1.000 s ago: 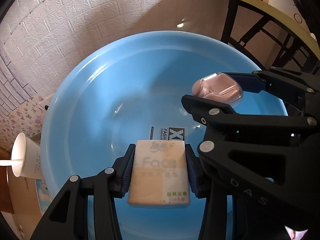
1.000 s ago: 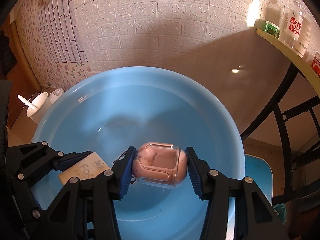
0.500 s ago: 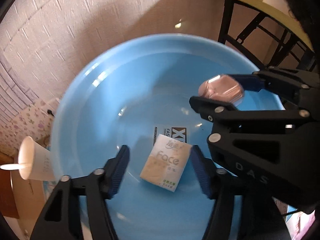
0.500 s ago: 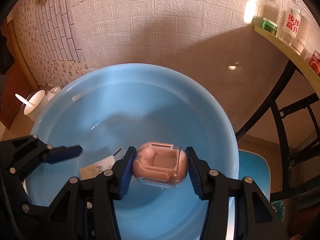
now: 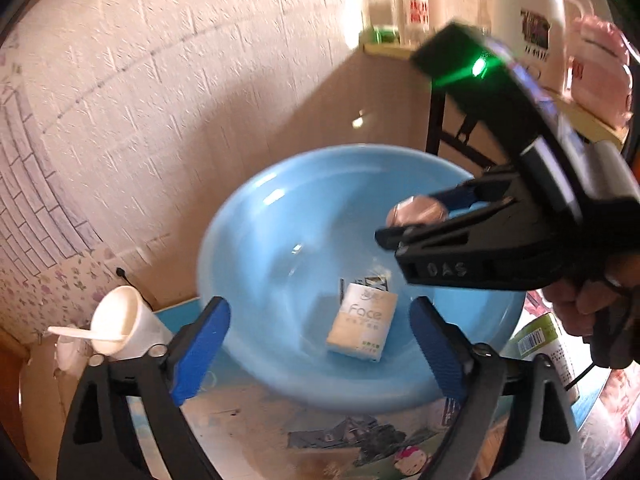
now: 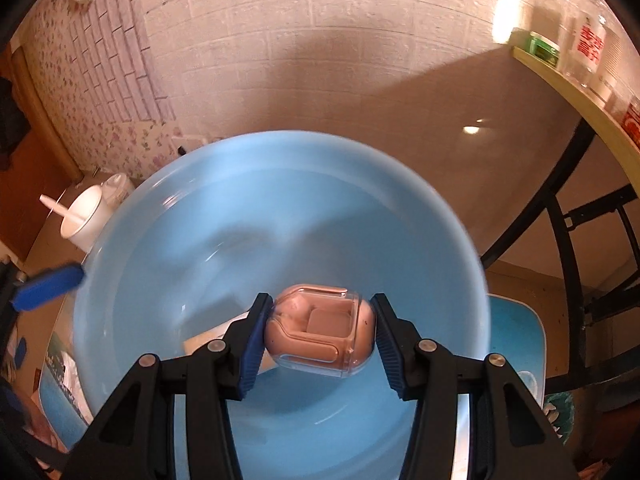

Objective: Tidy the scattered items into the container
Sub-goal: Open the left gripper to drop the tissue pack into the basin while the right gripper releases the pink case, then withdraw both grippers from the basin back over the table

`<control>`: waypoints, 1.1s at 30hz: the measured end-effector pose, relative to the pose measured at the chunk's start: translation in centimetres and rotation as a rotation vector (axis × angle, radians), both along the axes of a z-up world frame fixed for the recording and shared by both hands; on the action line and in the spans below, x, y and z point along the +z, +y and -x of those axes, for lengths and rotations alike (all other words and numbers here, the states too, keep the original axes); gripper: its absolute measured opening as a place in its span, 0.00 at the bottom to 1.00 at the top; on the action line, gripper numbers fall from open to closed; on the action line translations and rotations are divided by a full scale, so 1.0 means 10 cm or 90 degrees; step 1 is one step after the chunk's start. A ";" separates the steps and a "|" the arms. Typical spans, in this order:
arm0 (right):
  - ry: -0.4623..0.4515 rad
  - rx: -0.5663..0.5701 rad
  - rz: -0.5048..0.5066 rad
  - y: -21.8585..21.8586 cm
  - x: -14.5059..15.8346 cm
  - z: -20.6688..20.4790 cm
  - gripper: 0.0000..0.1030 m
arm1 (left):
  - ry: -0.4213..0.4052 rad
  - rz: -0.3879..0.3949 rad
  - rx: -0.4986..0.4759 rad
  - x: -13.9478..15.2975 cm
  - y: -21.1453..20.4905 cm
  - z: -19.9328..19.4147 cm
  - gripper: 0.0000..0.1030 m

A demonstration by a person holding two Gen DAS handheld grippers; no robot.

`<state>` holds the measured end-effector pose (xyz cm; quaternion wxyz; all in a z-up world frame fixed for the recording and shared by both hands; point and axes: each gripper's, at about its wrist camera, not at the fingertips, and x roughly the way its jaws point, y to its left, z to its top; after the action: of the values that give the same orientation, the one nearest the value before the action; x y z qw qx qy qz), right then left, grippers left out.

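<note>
A big blue basin (image 5: 256, 248) stands on the table; it also fills the right wrist view (image 6: 168, 240). A tissue pack (image 5: 362, 326) marked "Face" lies on the basin floor, and its corner shows beside my right fingers (image 6: 208, 342). My left gripper (image 5: 318, 350) is open and empty, pulled back above the basin's near rim. My right gripper (image 6: 320, 336) is shut on a pink earbud case (image 6: 320, 332) and holds it over the basin. The same gripper (image 5: 416, 222) and the case (image 5: 416, 212) appear in the left wrist view.
A white paper cup (image 5: 120, 322) with a spoon stands left of the basin; it shows in the right wrist view (image 6: 86, 216) too. A shelf (image 6: 576, 92) with bottles and a black metal frame (image 6: 560, 220) are on the right. A green can (image 5: 548, 344) sits by the basin's right.
My left gripper opened and let go of the tissue pack, which dropped onto the basin floor. The left gripper then drew back and up. My right gripper held still over the basin with the case.
</note>
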<state>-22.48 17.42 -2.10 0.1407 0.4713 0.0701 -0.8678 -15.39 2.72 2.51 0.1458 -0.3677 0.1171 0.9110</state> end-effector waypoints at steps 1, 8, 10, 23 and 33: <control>-0.006 0.007 -0.006 -0.05 -0.02 -0.01 0.50 | 0.008 -0.004 0.002 0.01 -0.02 -0.03 0.90; -0.049 0.021 -0.029 -0.22 -0.17 0.02 0.50 | 0.021 -0.007 0.010 0.02 -0.14 -0.09 0.92; -0.048 0.010 -0.040 -0.22 -0.19 0.02 0.50 | 0.018 -0.010 0.014 0.01 -0.14 -0.10 0.94; -0.015 0.004 -0.040 -0.18 -0.10 -0.23 0.74 | -0.009 -0.050 0.115 0.01 -0.32 -0.09 0.94; 0.043 -0.015 0.004 0.02 0.13 -0.65 0.74 | -0.020 -0.081 0.182 0.07 -0.34 -0.24 0.94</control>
<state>-16.02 17.66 -0.80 0.1297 0.4421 0.0669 -0.8850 -12.97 -0.64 3.17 0.0396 -0.3848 0.0035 0.9221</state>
